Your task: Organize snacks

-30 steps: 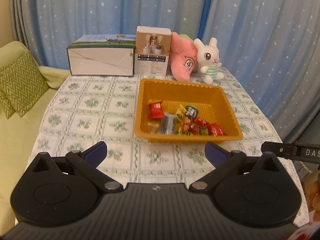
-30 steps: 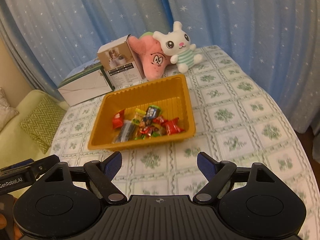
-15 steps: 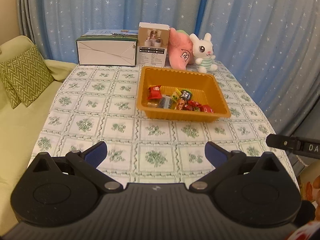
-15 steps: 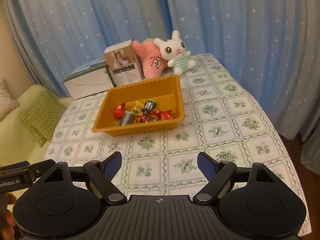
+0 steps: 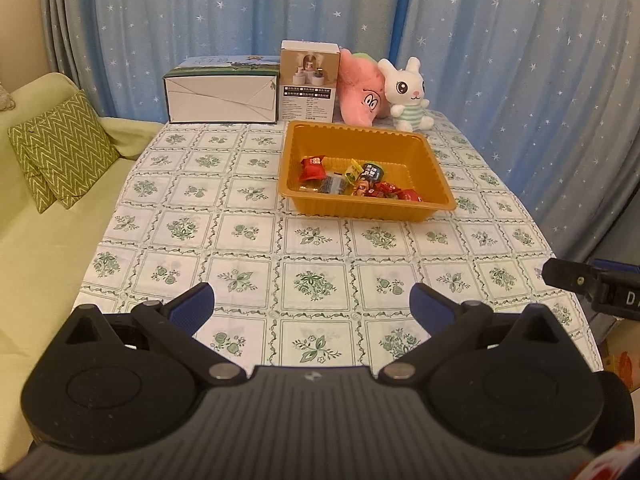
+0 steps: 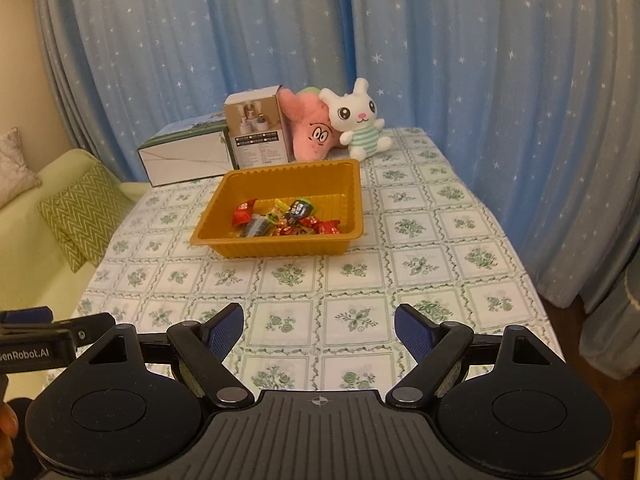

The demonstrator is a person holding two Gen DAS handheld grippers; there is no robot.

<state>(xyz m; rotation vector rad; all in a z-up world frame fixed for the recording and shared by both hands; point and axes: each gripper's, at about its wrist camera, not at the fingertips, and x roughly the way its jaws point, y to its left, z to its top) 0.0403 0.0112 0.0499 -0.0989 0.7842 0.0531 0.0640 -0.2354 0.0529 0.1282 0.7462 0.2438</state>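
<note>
We look all but done here, the snacks heaped in the orange tray at frame centre, no wrapper loose on the tablecloth, and our left gripper and right gripper both gaping empty.

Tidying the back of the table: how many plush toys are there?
2: a pink plush beside the tall box, and a white bunny at its right, touching it. None appears hidden.
</note>
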